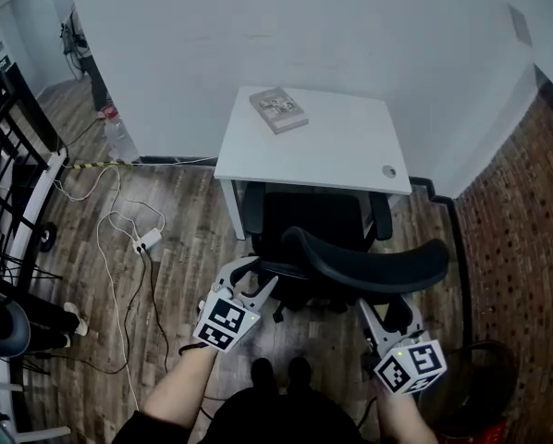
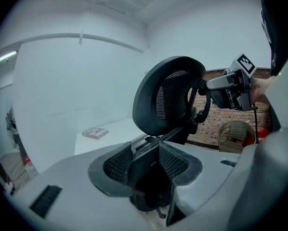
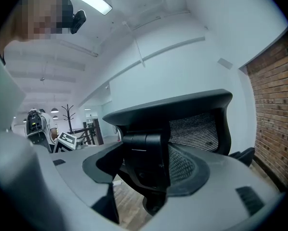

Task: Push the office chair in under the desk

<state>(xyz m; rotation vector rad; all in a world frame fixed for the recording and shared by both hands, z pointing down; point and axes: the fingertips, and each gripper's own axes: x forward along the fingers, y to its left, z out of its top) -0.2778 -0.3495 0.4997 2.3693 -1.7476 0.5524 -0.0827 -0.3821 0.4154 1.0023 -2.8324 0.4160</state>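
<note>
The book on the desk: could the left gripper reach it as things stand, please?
Probably not: the left gripper is shut on the office chair, which stands between it and the desk, with the book near the far edge.

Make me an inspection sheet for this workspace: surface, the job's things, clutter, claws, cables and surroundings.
Surface: white desk standing on a wood floor.
Job's things: black office chair, seat at the desk's near edge; its headrest stands out toward the person.
Clutter: a book on the desk's far left corner.
Claws: left claw and right claw each closed on the chair's back frame.
Cables: white cable with a plug block, loose on the floor left of the desk.
Surroundings: white wall behind the desk, brick wall on the right, black metal frame on the left.
</note>
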